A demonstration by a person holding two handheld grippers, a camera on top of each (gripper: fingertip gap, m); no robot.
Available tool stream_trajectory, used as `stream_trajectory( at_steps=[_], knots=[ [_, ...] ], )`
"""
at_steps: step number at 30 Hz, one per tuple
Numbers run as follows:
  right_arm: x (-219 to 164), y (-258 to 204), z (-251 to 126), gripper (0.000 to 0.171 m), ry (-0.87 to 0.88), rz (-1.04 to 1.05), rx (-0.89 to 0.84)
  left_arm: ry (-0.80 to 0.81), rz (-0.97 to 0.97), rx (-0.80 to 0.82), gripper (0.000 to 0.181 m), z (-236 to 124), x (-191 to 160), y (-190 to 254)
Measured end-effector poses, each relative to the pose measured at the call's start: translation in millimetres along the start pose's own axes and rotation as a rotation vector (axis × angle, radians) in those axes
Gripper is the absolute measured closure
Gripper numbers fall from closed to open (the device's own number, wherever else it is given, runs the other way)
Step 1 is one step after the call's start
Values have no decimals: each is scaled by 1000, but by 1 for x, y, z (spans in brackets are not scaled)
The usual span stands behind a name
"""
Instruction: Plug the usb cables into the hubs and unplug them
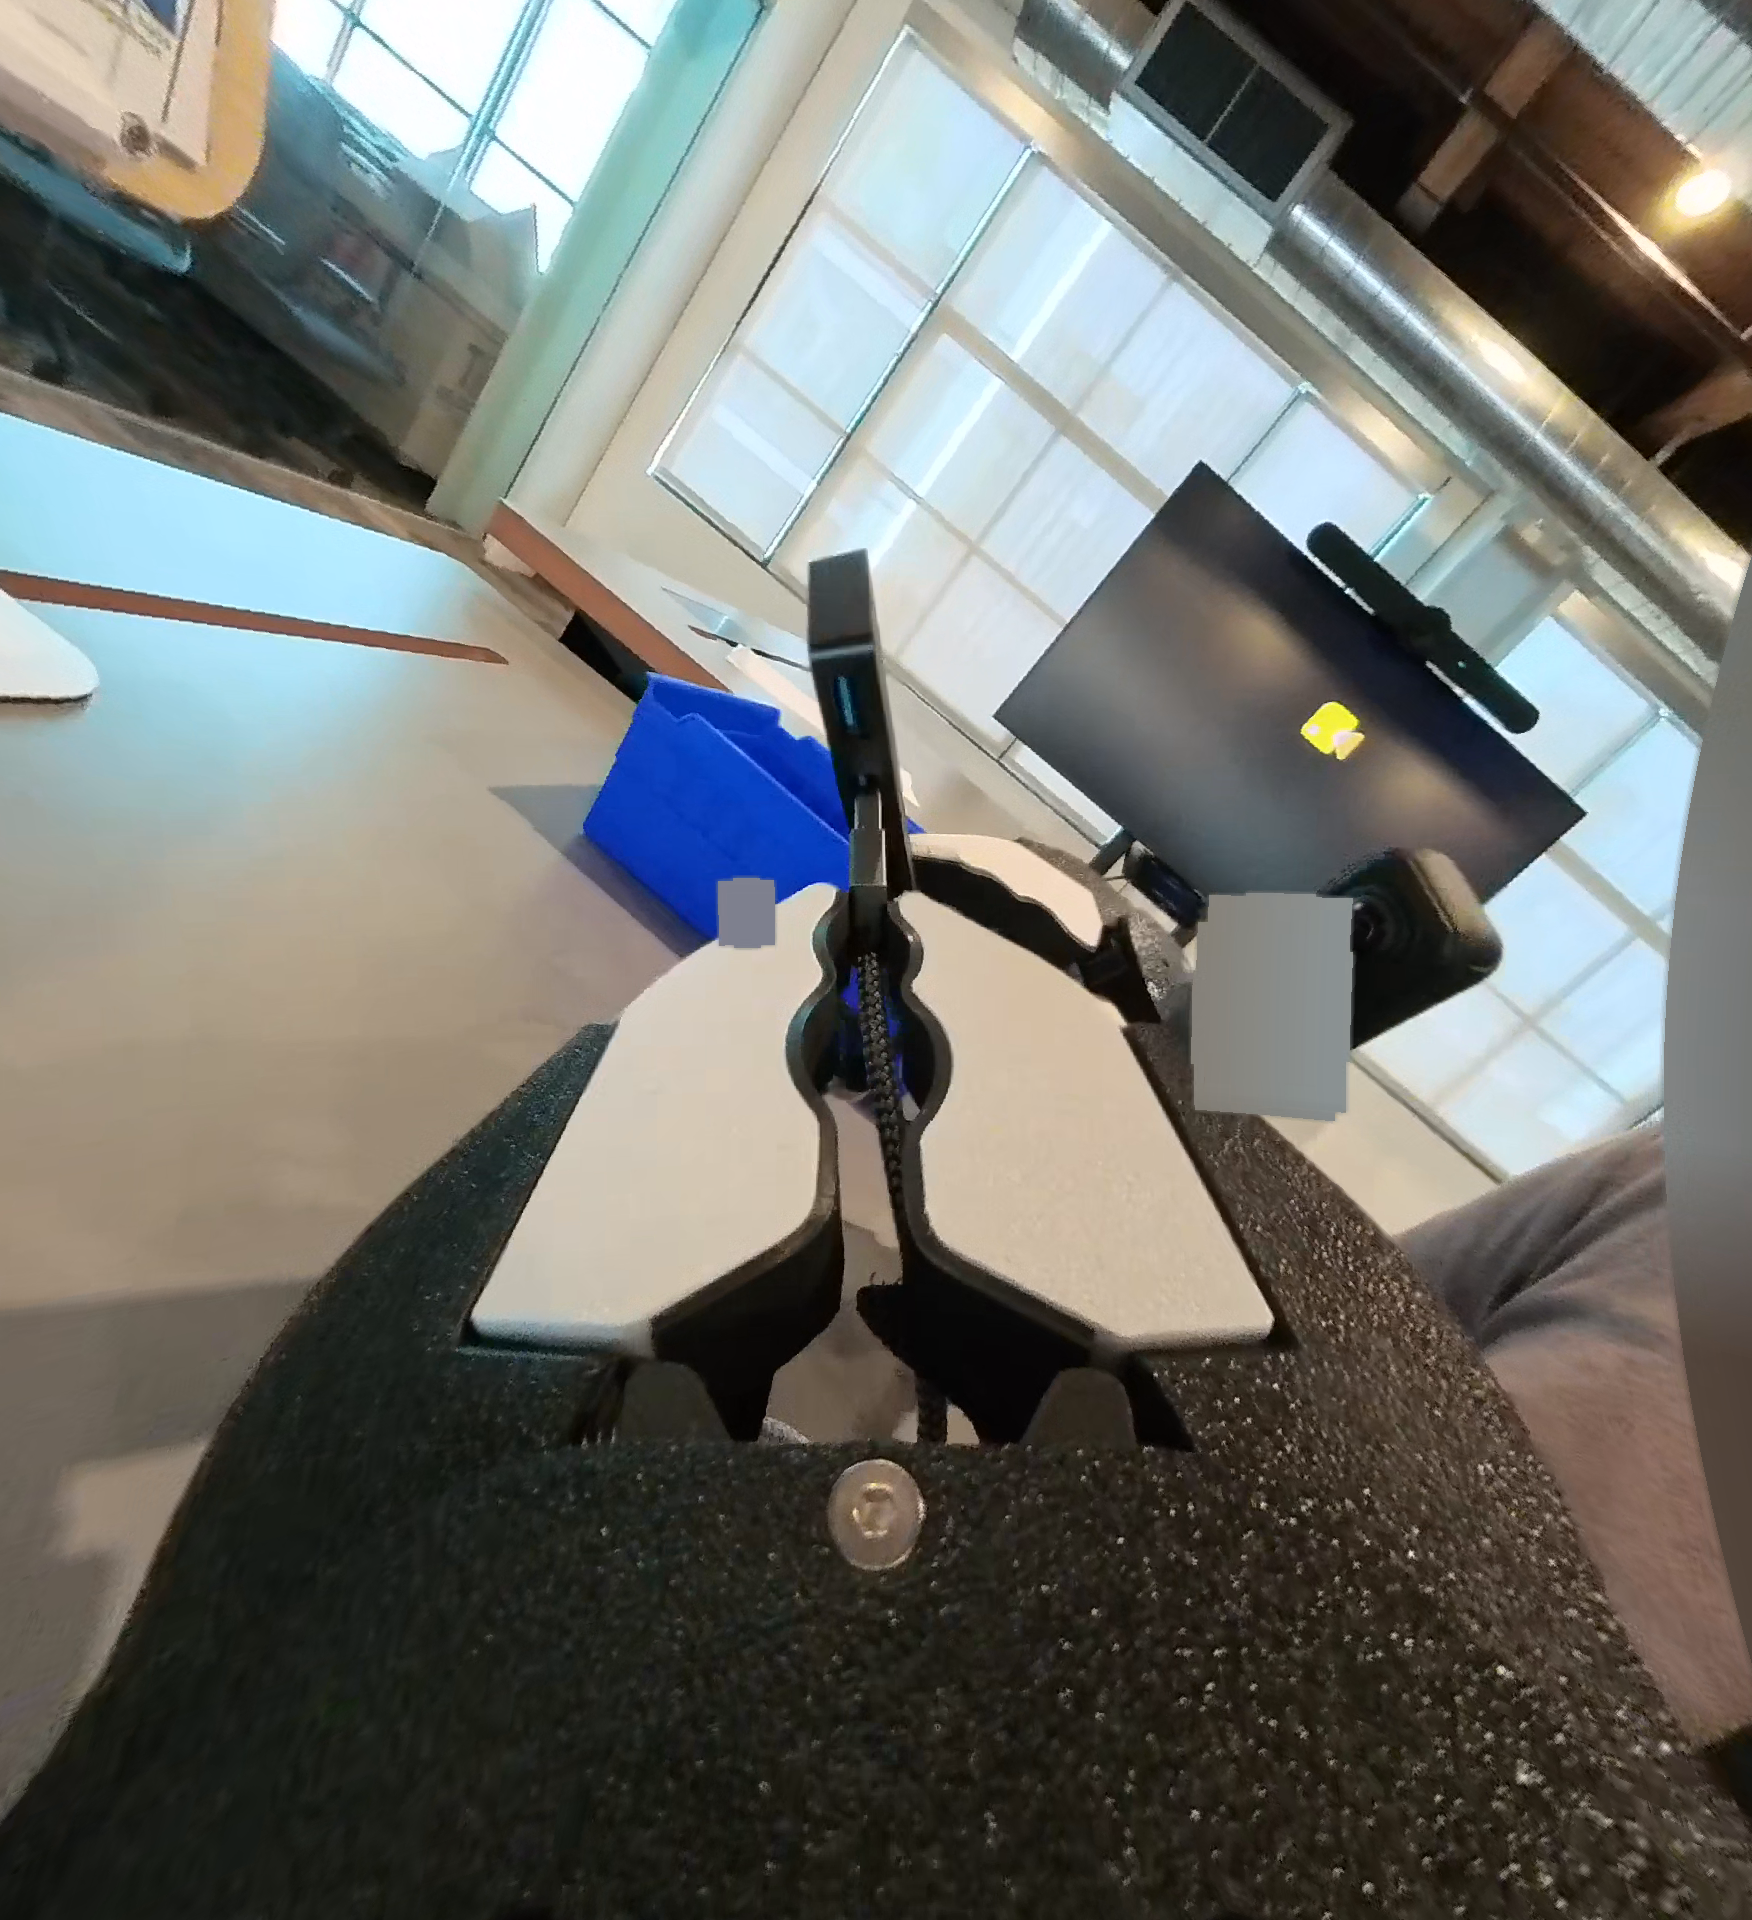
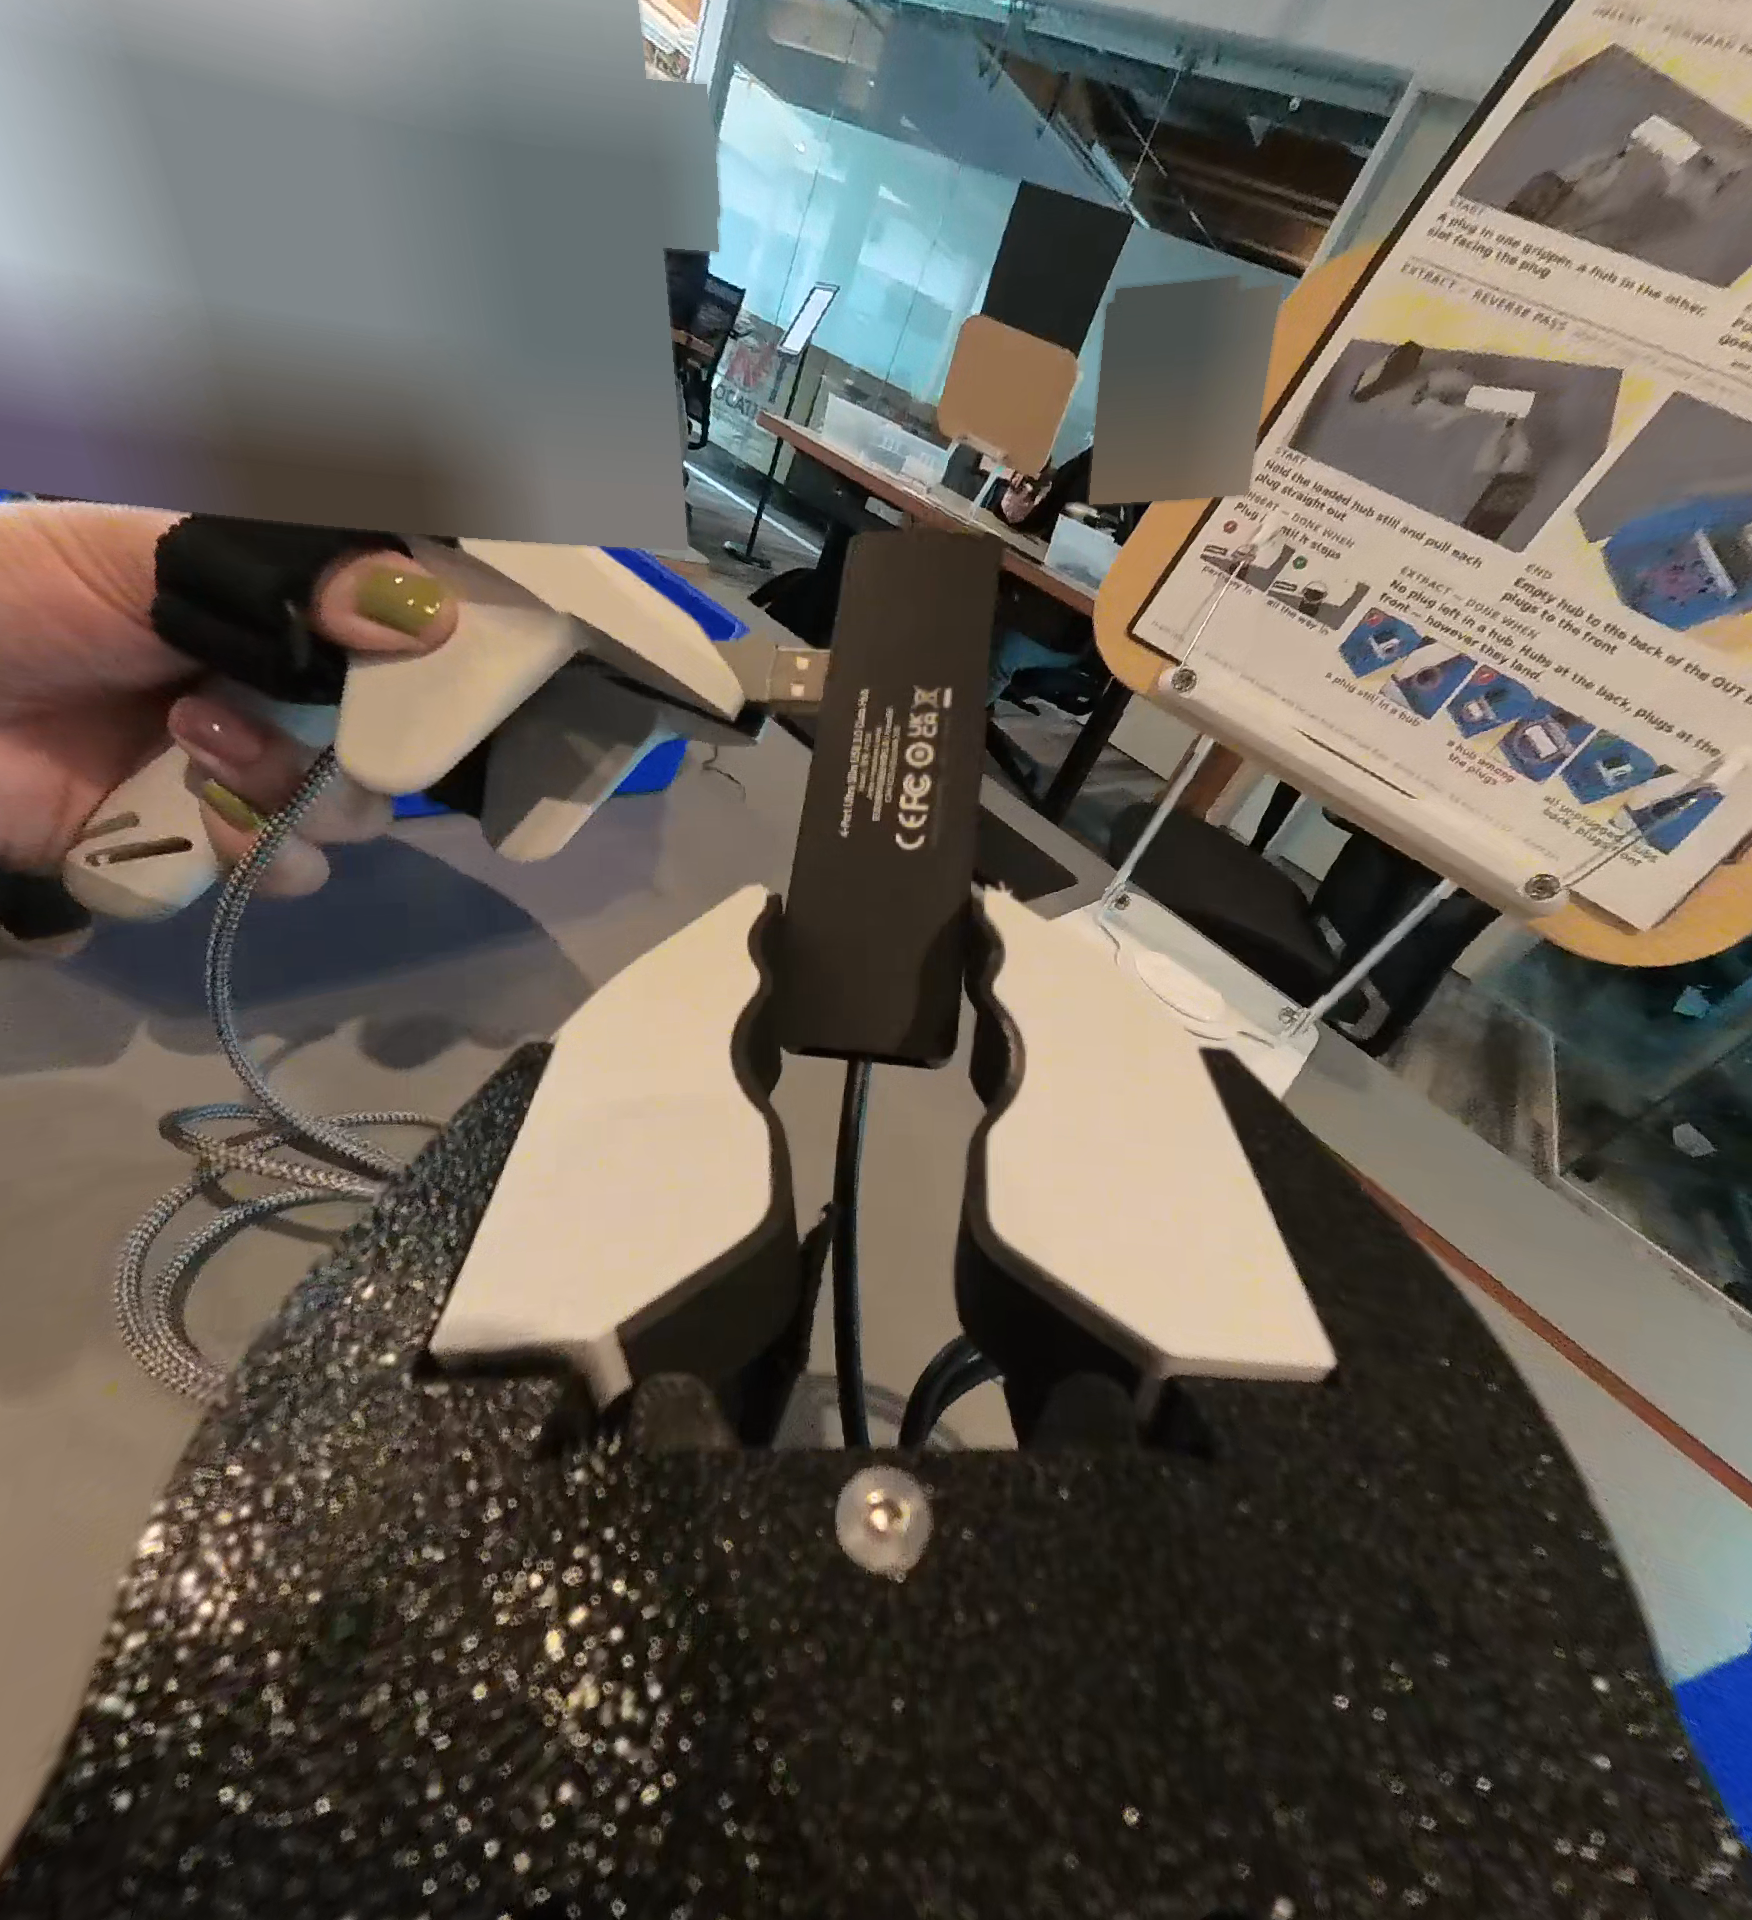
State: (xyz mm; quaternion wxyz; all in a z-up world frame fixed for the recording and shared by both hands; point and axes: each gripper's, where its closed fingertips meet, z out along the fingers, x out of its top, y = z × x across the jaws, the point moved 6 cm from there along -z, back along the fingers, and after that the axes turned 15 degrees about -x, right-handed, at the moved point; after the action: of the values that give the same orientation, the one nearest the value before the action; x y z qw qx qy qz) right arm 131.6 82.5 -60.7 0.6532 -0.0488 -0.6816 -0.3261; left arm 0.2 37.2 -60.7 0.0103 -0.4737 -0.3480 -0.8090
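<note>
My right gripper (image 2: 872, 925) is shut on the lower end of a black USB hub (image 2: 882, 790) and holds it upright above the table. The hub's own black lead (image 2: 856, 1195) runs down between the fingers. My left gripper (image 1: 867, 914) is shut on a USB plug (image 1: 870, 842), with its braided cable (image 1: 887, 1091) trailing back between the fingers. In the right wrist view the left gripper (image 2: 716, 686) comes in from the left. The plug's bare metal tip (image 2: 797, 673) is level with the hub's left side edge. In the left wrist view the hub (image 1: 846, 665) stands edge-on just beyond the plug.
A hand (image 2: 41, 675) holds the left gripper. The braided cable lies coiled on the grey table (image 2: 228, 1195). A blue bin (image 1: 716, 810) stands behind the hub. A dark monitor (image 1: 1267, 707) is at the back. An instruction board on a wire stand (image 2: 1474, 520) is to the right. Left tips to right tips: about 5 centimeters.
</note>
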Motion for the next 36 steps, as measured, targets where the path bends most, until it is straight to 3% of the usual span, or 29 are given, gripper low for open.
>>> stream_trajectory(
  at_steps=[5,15,26,36],
  knots=[
    [-2,-4,1,138,-13,-94,-29,66,-44,-34,176,-1,-2,-4],
    [-6,-10,3,138,-29,-233,-53,48,-56,-3,176,-4,-5,-9],
    [-13,-7,-5,137,1,-525,-23,-122,-89,-51,176,-3,-15,-12],
    [-16,-5,-7,137,-33,-535,-1,-172,-63,-35,176,0,-17,-10]
  ],
)
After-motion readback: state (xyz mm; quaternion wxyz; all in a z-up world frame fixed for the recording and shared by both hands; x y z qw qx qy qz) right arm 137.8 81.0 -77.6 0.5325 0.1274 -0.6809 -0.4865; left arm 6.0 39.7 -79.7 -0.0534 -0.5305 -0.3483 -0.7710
